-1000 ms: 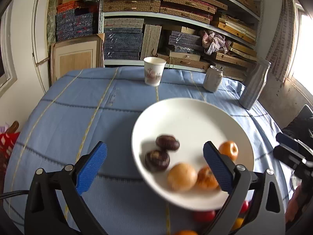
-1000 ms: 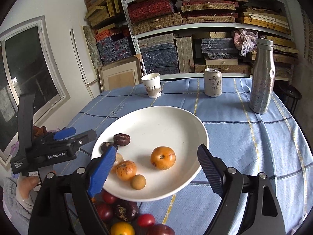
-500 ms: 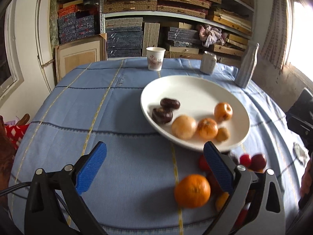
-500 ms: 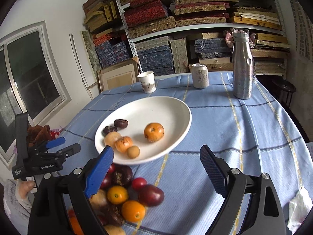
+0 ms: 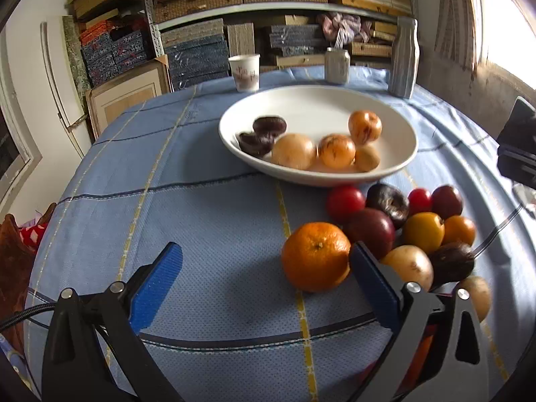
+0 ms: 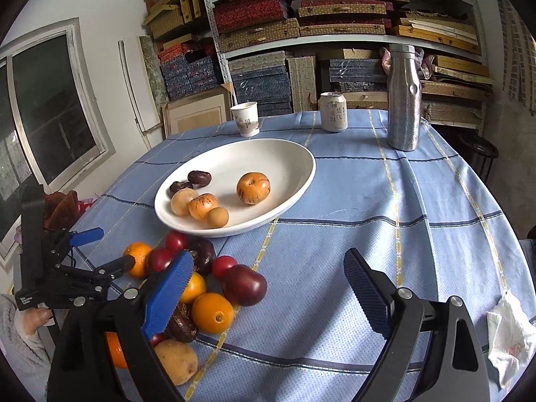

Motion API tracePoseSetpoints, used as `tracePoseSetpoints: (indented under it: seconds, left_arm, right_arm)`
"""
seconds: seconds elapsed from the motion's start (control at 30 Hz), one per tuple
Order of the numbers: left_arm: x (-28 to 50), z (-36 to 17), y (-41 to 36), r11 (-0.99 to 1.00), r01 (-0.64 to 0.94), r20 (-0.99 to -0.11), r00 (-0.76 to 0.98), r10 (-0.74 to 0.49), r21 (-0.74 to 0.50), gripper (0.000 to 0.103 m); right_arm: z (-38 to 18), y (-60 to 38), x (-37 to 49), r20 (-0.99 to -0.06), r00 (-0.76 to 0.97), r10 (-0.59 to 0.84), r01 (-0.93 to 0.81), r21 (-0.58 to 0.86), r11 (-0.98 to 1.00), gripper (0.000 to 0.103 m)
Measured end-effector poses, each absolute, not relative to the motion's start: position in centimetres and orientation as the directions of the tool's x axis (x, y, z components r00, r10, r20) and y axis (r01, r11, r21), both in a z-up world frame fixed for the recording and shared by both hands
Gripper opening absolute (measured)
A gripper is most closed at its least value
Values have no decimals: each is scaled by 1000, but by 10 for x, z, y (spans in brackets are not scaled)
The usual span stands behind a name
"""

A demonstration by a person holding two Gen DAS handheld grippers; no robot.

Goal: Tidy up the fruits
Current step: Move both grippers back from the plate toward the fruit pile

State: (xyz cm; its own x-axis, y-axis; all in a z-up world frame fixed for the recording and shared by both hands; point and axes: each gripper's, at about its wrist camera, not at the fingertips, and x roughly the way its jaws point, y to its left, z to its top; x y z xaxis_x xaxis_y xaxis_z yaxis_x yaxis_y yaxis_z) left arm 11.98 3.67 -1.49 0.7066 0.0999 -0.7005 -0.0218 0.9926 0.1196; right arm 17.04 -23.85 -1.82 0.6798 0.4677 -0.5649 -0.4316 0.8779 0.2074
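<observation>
Both grippers have pulled back toward the table's near edge, bringing a loose fruit pile into view. Left gripper and right gripper hold nothing, jaws wide. Mid-table, a white plate holds six fruits. Cup, can with unreadable writing, and steel bottle line the far edge.
</observation>
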Motion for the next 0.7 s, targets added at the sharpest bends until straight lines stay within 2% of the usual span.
tracePoseSetpoints:
  seconds: [0.2,0.33,0.43,0.5,0.7]
  left_arm:
    - [124,-15,50,998,-23,-710,702,62,64,99]
    - [117,-4,73,982,-142,-668,720,186,121,99]
    - [109,-4,96,979,-196,-686,706,178,53,99]
    - [102,-1,96,985,-172,-673,725,142,23,99]
    - [109,-13,69,992,-86,-698,704,129,96,99]
  right_arm:
    - [-20,-239,172,-575,677,460,-424,206,882,92]
    - [-22,-241,174,-579,677,455,-416,210,885,92]
    - [-21,-243,174,-575,679,457,-412,217,885,92]
    - [-21,-243,174,-574,678,460,-417,216,883,92]
    - [-22,-239,172,-580,673,459,-426,205,881,92]
